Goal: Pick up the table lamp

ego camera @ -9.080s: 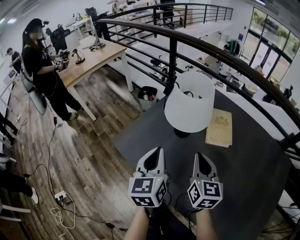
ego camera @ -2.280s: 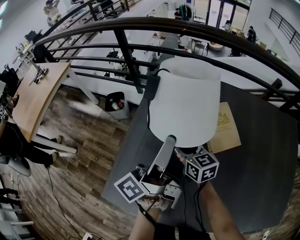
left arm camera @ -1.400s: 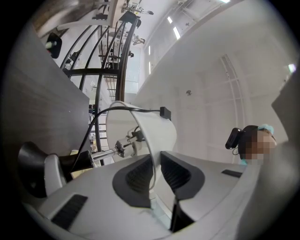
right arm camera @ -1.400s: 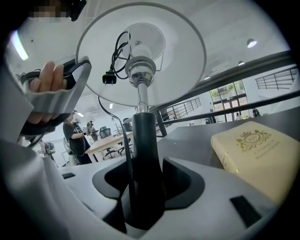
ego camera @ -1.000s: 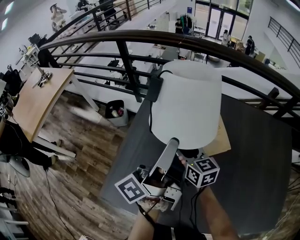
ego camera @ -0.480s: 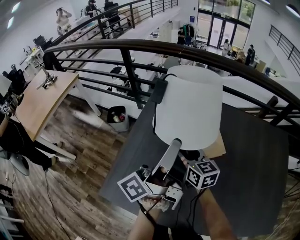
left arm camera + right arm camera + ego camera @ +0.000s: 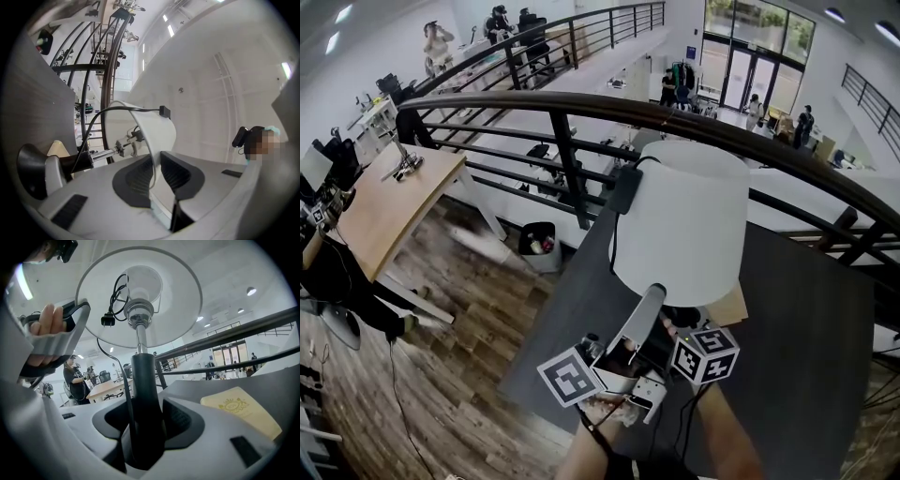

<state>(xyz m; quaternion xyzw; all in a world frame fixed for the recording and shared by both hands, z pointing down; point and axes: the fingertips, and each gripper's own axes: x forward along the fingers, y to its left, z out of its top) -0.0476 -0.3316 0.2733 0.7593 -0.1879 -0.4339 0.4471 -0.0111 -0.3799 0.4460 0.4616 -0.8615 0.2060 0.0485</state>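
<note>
The table lamp has a white shade [image 7: 680, 220] and a black stem [image 7: 143, 390]. In the head view it stands high over the dark table [image 7: 806, 319]. My left gripper [image 7: 639, 314] reaches up from below, shut on the shade's lower rim. The left gripper view shows the thin shade wall [image 7: 157, 133] pinched between its pads at the left gripper [image 7: 154, 171]. My right gripper [image 7: 145, 420] is shut on the stem, which fills the gap between its pads. In the head view only its marker cube [image 7: 705, 354] shows. The lamp's cord and plug [image 7: 108, 320] hang inside the shade.
A yellow book [image 7: 241, 411] lies on the table, mostly hidden by the shade in the head view. A black railing [image 7: 581, 103] runs close behind the table. Beyond the table's left edge, a wooden desk [image 7: 384, 197] and a bin [image 7: 539, 246] stand on the floor.
Both grippers and the lamp have risen a little together. The shade now hides more of the book in the head view. Both grips are unchanged.
</note>
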